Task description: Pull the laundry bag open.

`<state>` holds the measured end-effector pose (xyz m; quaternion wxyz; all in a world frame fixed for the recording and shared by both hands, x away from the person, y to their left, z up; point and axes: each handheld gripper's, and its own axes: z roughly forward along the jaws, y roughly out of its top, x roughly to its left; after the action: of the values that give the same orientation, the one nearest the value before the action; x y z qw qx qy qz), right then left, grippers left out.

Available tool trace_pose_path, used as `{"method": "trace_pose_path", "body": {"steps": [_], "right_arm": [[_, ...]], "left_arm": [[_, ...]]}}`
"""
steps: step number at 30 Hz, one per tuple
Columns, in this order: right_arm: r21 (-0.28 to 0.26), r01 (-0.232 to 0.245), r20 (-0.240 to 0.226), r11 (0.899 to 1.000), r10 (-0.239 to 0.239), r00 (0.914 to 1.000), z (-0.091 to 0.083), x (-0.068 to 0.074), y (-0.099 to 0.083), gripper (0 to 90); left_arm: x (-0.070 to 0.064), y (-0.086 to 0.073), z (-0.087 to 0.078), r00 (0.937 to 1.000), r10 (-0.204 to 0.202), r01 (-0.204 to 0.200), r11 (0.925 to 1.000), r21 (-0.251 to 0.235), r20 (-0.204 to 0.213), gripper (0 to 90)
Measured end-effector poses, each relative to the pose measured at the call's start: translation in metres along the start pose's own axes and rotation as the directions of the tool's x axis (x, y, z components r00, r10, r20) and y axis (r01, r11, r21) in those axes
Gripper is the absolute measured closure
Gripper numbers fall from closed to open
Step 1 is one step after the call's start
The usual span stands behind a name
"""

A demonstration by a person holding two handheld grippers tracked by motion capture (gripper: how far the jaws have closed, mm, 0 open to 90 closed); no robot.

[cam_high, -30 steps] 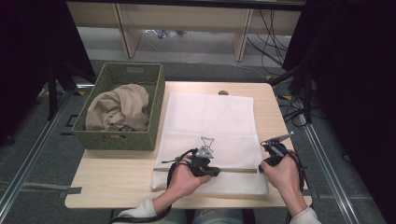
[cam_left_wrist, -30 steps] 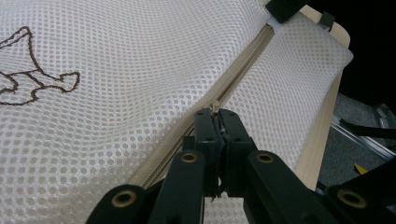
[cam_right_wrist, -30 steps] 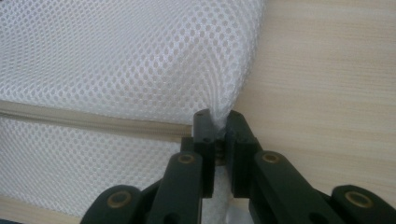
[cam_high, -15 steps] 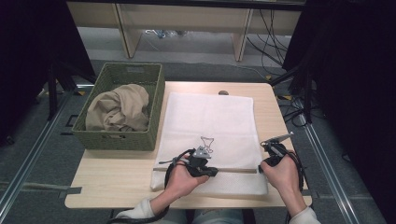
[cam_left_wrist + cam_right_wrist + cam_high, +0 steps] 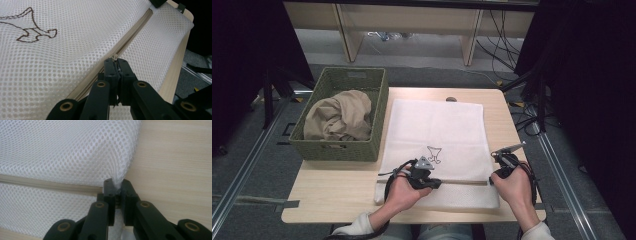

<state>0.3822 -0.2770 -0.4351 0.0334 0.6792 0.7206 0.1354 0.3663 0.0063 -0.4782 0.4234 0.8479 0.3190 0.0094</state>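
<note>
left hand-held gripper (image 5: pixel 115 61) still clamped on zipper pull (image 5: pixel 114 58), little changed; right hand-held gripper (image 5: pixel 116 185) pinches mesh bag (image 5: pixel 437 130) edge at 3 o'clock; bare tabletop (image 5: pixel 337 187) at 9.

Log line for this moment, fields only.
left gripper shut on zipper pull | right gripper shut on mesh bag edge | bag flat on table
</note>
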Motion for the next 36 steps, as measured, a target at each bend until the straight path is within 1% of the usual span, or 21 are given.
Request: {"method": "trace_pose_path", "body": {"steps": [3, 4, 6, 7, 8, 12, 13, 14, 16, 18, 22, 25, 27, 29, 30, 31, 32, 33, 34, 35, 36], "right_arm": [[-0.006, 0.01, 0.006, 1.0, -0.01, 0.9999, 0.0, -0.002, 0.0, 85.0], [0.01, -0.032, 0.007, 0.999, 0.032, 0.9995, -0.001, 0.002, 0.0, 85.0], [0.001, -0.048, 0.009, 0.999, 0.048, 0.9988, 0.0, 0.004, 0.0, 85.0], [-0.011, -0.022, 0.003, 1.0, 0.022, 0.9997, 0.001, 0.003, -0.001, 85.0], [-0.017, 0.018, -0.002, 1.0, -0.018, 0.9998, 0.001, 0.0, -0.001, 85.0], [0.003, -0.015, 0.008, 1.0, 0.015, 0.9999, 0.0, 0.0, 0.0, 85.0], [0.005, -0.011, 0.008, 1.0, 0.011, 0.9999, 0.0, 0.0, 0.0, 85.0], [-0.003, 0.015, 0.007, 1.0, -0.015, 0.9999, 0.0, -0.001, -0.001, 85.0], [-0.001, -0.001, 0.017, 1.0, 0.001, 0.9999, 0.002, -0.001, 0.001, 85.0], [-0.009, 0.021, -0.001, 1.0, -0.021, 0.9998, 0.001, -0.001, -0.001, 85.0], [-0.001, 0.012, -0.001, 1.0, -0.012, 0.9999, 0.001, 0.0, -0.001, 85.0], [-0.01, 0.014, -0.003, 1.0, -0.014, 0.9999, 0.001, 0.0, -0.001, 85.0], [-0.01, 0.014, -0.009, 1.0, -0.014, 0.9999, 0.001, 0.0, -0.001, 85.0], [-0.005, 0.013, -0.013, 1.0, -0.013, 0.9998, 0.001, 0.001, -0.001, 85.0], [0.003, 0.0, -0.012, 1.0, 0.0, 0.9999, 0.001, 0.002, 0.0, 85.0], [0.005, -0.03, -0.009, 1.0, 0.03, 0.9995, 0.001, 0.006, -0.001, 85.0], [0.006, -0.023, -0.006, 1.0, 0.023, 0.9997, 0.001, 0.006, -0.001, 85.0], [-0.011, 0.013, 0.003, 1.0, -0.013, 0.9999, 0.002, 0.004, -0.001, 85.0], [-0.015, 0.023, 0.01, 1.0, -0.023, 0.9997, 0.002, 0.003, -0.001, 85.0], [0.003, 0.01, -0.009, 1.0, -0.01, 0.9999, 0.001, 0.003, -0.001, 85.0], [0.005, 0.003, 0.006, 1.0, -0.003, 1.0, 0.001, 0.003, 0.0, 85.0]], "left_arm": [[0.001, -0.001, -0.002, 1.0, -0.009, 0.009, 0.9999, -0.005, 0.0, 86.8], [0.002, -0.001, -0.002, 1.0, -0.002, 0.002, 1.0, -0.004, -0.003, 86.8], [0.002, -0.001, -0.002, 1.0, 0.0, 0.0, 1.0, -0.005, -0.003, 86.8], [0.002, -0.002, -0.003, 0.9999, -0.012, 0.013, 0.9999, -0.008, 0.004, 86.8], [0.003, -0.002, -0.003, 1.0, -0.005, 0.005, 1.0, -0.004, 0.0, 86.8], [0.003, -0.003, -0.004, 1.0, -0.007, 0.007, 1.0, -0.004, -0.002, 86.8], [0.004, -0.003, -0.005, 1.0, 0.005, -0.005, 1.0, 0.007, -0.006, 86.8], [0.003, -0.004, -0.005, 0.9999, -0.017, 0.017, 0.9998, -0.007, -0.005, 86.8], [0.005, -0.004, -0.006, 0.9999, -0.002, 0.002, 1.0, -0.005, -0.012, 86.8], [0.004, -0.005, -0.006, 0.9999, -0.01, 0.01, 0.9999, -0.007, -0.012, 86.8], [0.005, -0.005, -0.007, 1.0, -0.006, 0.006, 0.9999, -0.012, -0.004, 86.8], [0.005, -0.007, -0.007, 0.9998, -0.021, 0.021, 0.9996, -0.02, 0.002, 86.8], [0.004, -0.008, -0.01, 1.0, -0.007, 0.007, 0.9998, -0.019, -0.006, 86.8], [0.003, -0.009, -0.011, 0.9999, -0.012, 0.012, 0.9992, -0.039, -0.002, 86.8], [0.005, -0.009, -0.012, 1.0, 0.005, -0.006, 0.9994, -0.035, -0.005, 86.8], [0.004, -0.01, -0.012, 1.0, 0.0, 0.0, 0.9991, -0.041, -0.001, 86.8], [0.004, -0.011, -0.012, 1.0, -0.007, 0.007, 0.9986, -0.052, -0.003, 86.8], [0.005, -0.012, -0.013, 0.9999, 0.01, -0.011, 0.9989, -0.046, -0.01, 86.8], [0.005, -0.013, -0.014, 0.9999, 0.009, -0.009, 0.9988, -0.049, -0.011, 86.8], [0.004, -0.014, -0.015, 0.9999, 0.002, -0.003, 0.9987, -0.051, -0.014, 86.8], [0.006, -0.014, -0.016, 0.9997, 0.016, -0.017, 0.9987, -0.049, -0.017, 86.8]]}}
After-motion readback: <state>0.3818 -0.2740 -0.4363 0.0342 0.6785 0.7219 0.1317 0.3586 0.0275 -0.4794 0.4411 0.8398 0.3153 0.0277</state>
